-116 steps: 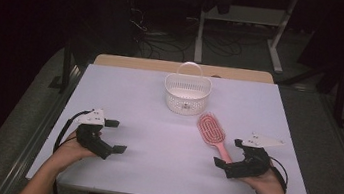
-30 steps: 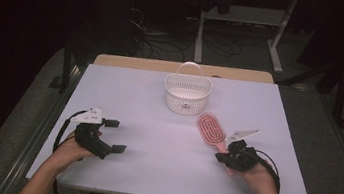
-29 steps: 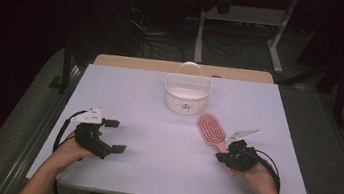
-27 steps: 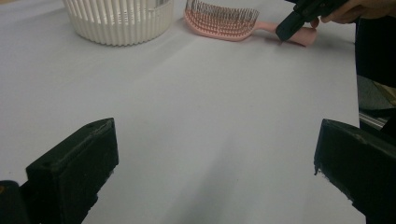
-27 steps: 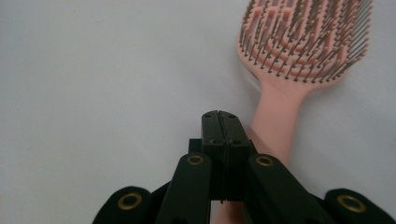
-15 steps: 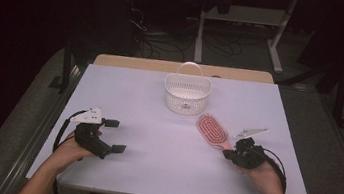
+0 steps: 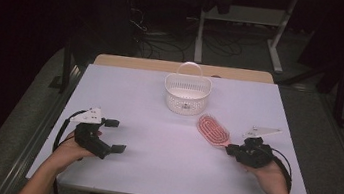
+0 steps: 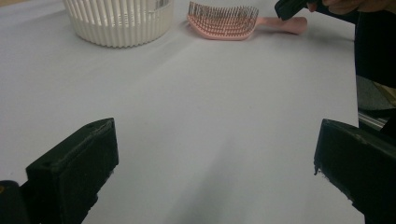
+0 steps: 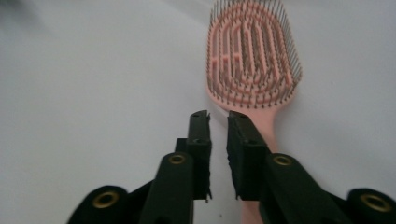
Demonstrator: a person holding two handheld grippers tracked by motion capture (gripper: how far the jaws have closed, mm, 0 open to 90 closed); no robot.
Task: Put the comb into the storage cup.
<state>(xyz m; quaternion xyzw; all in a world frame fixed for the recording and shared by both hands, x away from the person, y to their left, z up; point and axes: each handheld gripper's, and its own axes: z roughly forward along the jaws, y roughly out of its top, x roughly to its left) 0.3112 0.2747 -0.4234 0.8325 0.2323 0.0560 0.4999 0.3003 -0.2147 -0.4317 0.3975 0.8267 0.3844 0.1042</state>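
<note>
A pink hairbrush (image 7: 213, 129) (image 9: 252, 56) lies bristles up on the white table (image 7: 164, 141), its handle pointing toward my right gripper (image 7: 229, 148) (image 9: 218, 116). That gripper's jaws have just been opening and stand a narrow gap apart with nothing between them. The brush handle runs beneath the right-hand jaw. A white slatted basket (image 7: 187, 94) (image 8: 116, 21) with a handle stands at the back middle. My left gripper (image 7: 116, 135) (image 8: 215, 163) rests at the front left, jaws wide open over bare table. From there the hairbrush (image 8: 224, 17) and the right gripper (image 8: 292, 7) show farther off.
The table's right edge and a metal rail (image 8: 373, 119) lie just past the right hand. A wooden strip (image 7: 184, 68) borders the far edge. Cables (image 7: 62, 133) trail from both grippers. Dark floor with desk legs (image 7: 201, 35) lies beyond.
My right gripper has shifted slightly right and farther up the table along the brush handle, and its jaws have parted a little. The left hand, basket and brush have not moved.
</note>
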